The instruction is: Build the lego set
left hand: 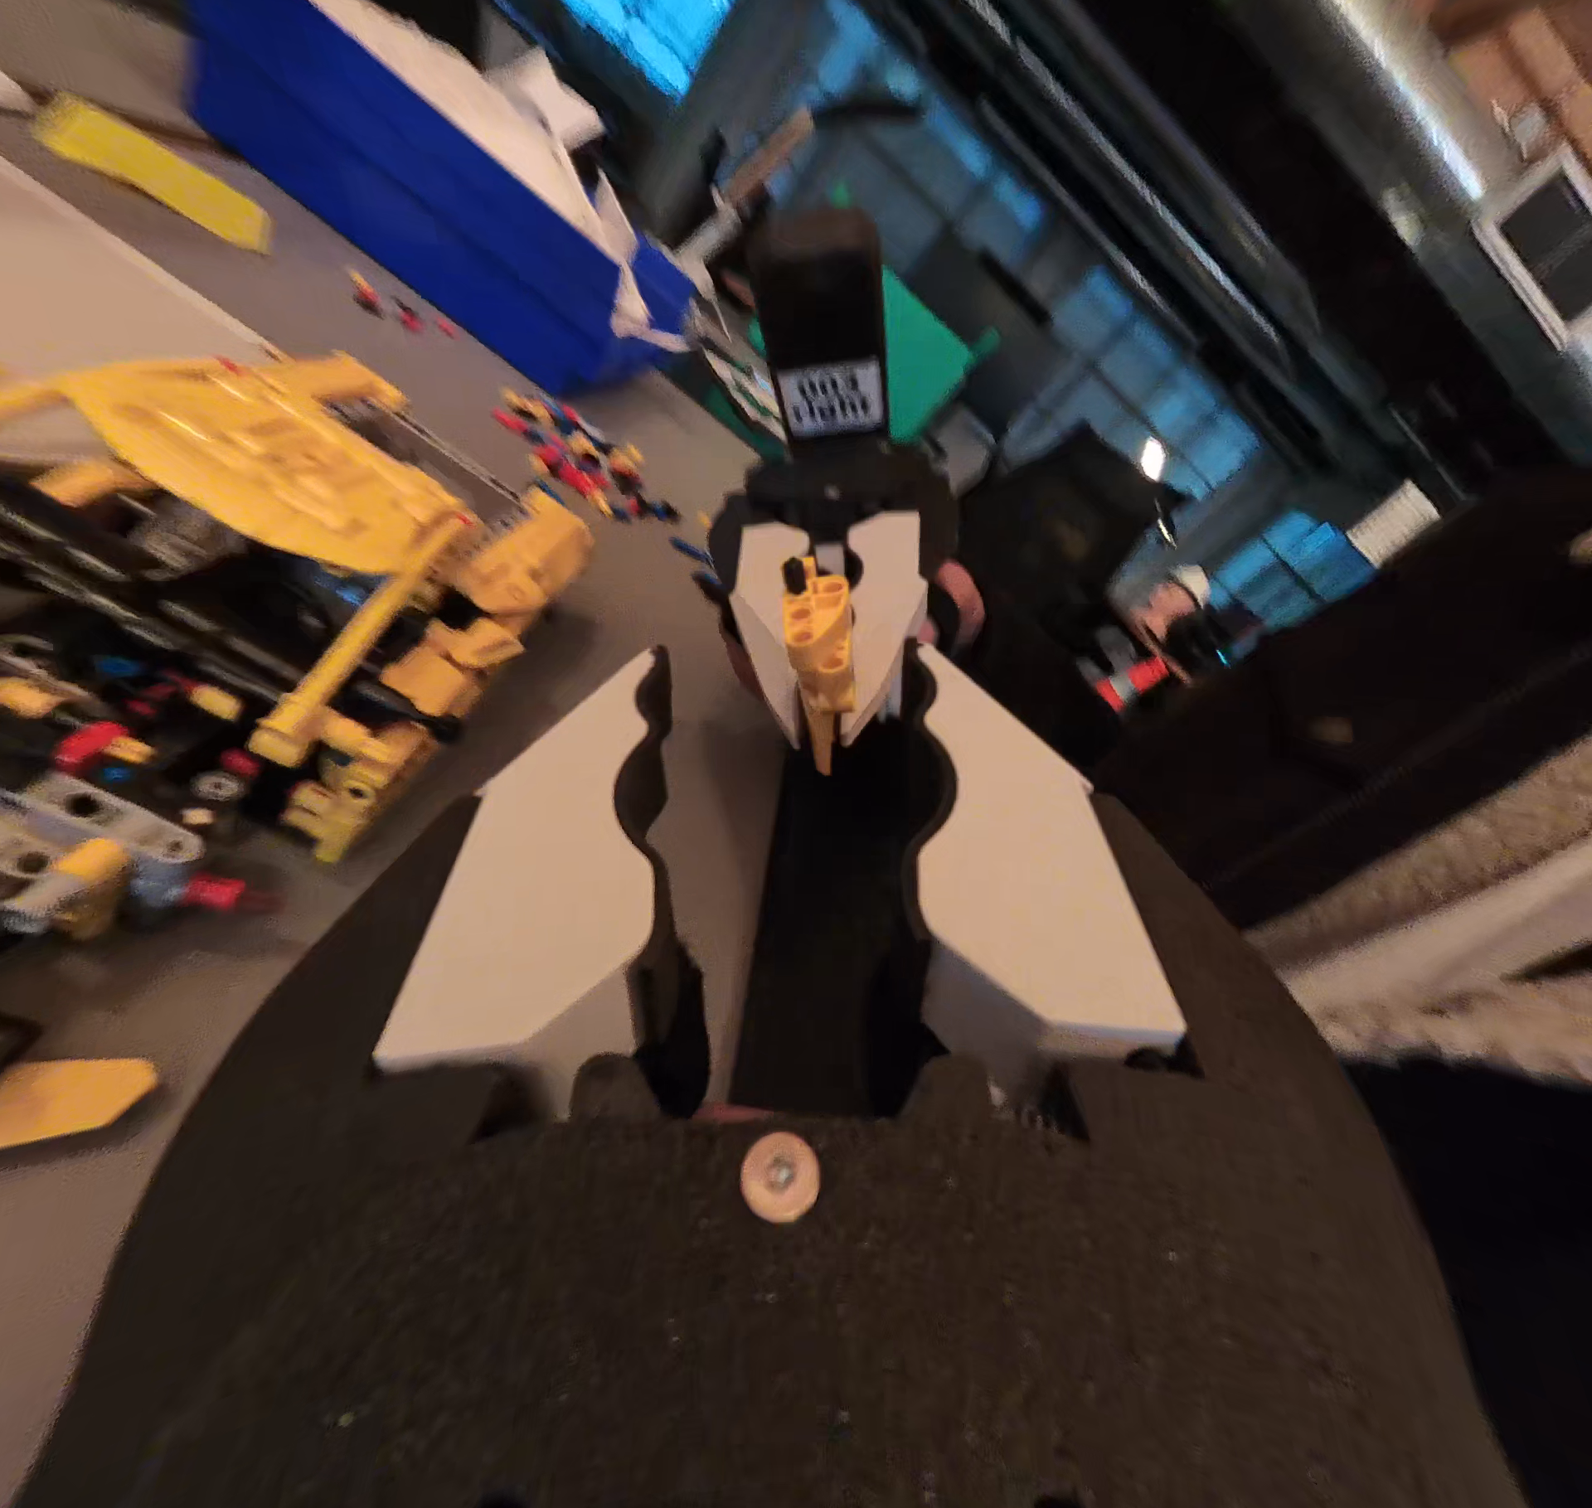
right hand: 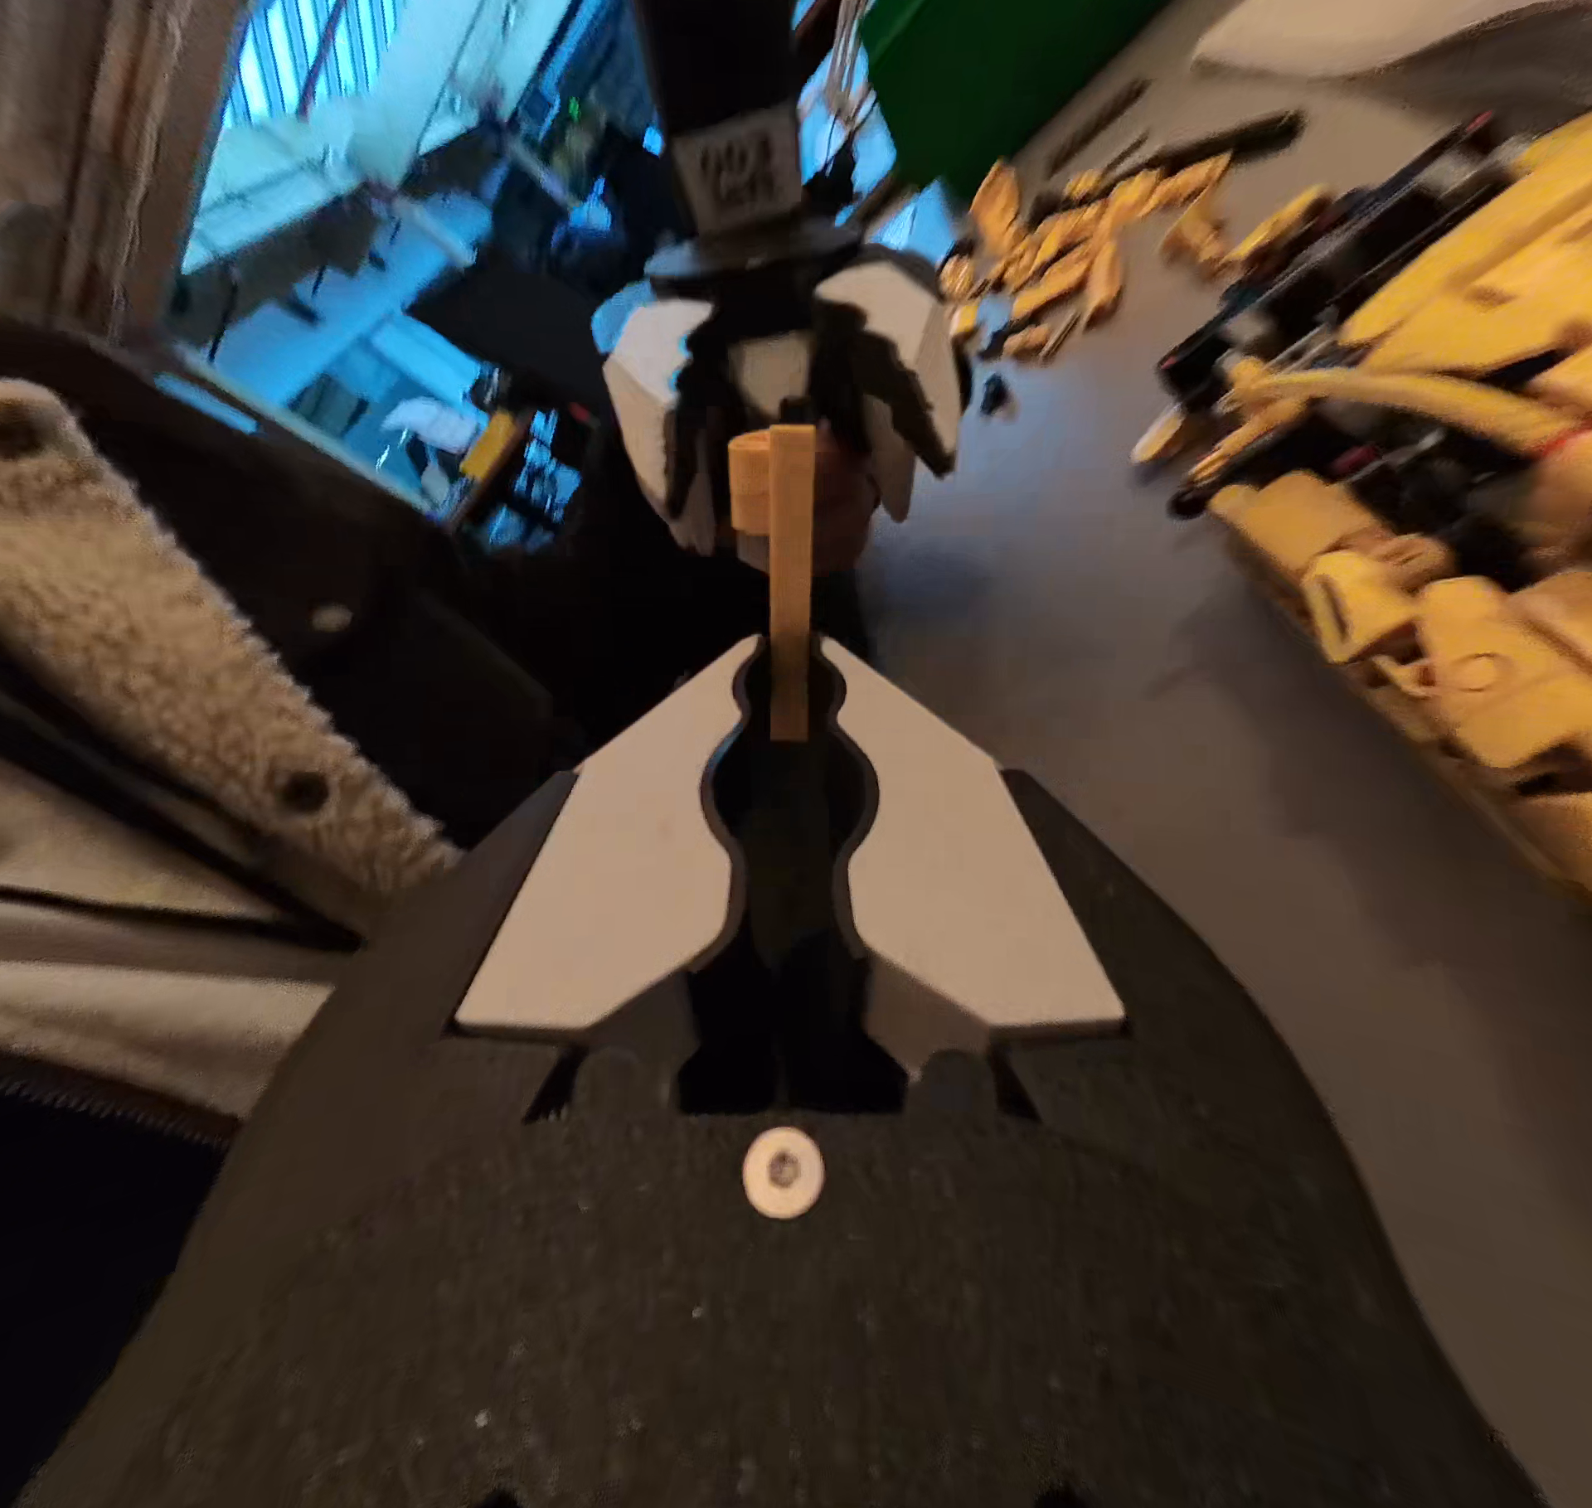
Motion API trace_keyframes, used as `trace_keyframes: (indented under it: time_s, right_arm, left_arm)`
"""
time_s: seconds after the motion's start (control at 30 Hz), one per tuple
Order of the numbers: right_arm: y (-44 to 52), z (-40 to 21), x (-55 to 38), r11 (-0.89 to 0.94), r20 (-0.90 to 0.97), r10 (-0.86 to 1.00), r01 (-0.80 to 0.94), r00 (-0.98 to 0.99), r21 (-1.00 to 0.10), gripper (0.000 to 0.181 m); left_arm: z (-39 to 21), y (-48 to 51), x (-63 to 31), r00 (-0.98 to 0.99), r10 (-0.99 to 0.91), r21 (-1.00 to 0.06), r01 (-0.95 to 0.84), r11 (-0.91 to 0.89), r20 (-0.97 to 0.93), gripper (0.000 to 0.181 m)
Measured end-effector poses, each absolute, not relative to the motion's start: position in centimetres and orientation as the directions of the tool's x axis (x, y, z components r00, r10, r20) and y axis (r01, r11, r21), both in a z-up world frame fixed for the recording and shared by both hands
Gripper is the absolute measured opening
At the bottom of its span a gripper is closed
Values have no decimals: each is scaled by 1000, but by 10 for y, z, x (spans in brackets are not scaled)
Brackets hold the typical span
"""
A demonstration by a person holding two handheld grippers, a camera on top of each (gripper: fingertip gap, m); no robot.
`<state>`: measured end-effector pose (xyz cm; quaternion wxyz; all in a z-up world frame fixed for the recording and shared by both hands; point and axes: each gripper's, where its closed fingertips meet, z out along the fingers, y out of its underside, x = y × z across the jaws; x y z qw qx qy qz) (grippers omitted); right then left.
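Note:
A yellow Lego beam [right hand: 788, 588] with round holes is held in the air over the grey table [right hand: 1077, 691]. My right gripper [right hand: 790, 648] is shut on its near end. In the left wrist view the right gripper [left hand: 823, 726] faces the camera with the beam [left hand: 823, 640] between its fingers. My left gripper [left hand: 788, 674] is open, its fingertips on either side of the beam's end without closing on it. In the right wrist view the left gripper [right hand: 797, 519] stands open around the far end. Both views are blurred.
A large, partly built yellow and black Lego vehicle [left hand: 301, 519] sits on the table and also shows in the right wrist view [right hand: 1378, 519]. Small loose pieces [left hand: 577, 450], a heap of yellow parts [right hand: 1077, 235], a blue bin [left hand: 388, 132] and a green bin [right hand: 991, 28] lie beyond. A person's coat [right hand: 129, 605] is close by. Only a small space, under 4 cm, lies between the two pairs of fingers.

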<state>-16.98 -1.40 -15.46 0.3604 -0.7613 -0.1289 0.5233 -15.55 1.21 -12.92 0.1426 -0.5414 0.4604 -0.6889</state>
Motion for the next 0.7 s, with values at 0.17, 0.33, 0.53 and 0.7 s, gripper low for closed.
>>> trace_keyframes:
  time_s: [0.17, 0.33, 0.53, 0.7]
  right_arm:
    - [-28, -165, -183, -743, -690, 591, -52, 419, -668, 6]
    - [-9, -169, -165, -671, -560, 572, -50, 599, -739, 9]
    - [28, -145, -144, -303, 154, 407, 292, 900, -907, 63]
    - [35, -152, -153, -242, 430, 308, 507, 849, -827, 51]
  left_arm:
    - [-139, -20, -165, -469, -631, -784, -430, -448, 618, 16]
    - [-148, -5, -160, -365, -632, -725, -438, -532, 684, 15]
    - [-141, 35, -148, -253, -448, -504, -238, -830, 857, 15]
    - [-140, 46, -150, -252, -363, -413, -185, -892, 897, 15]
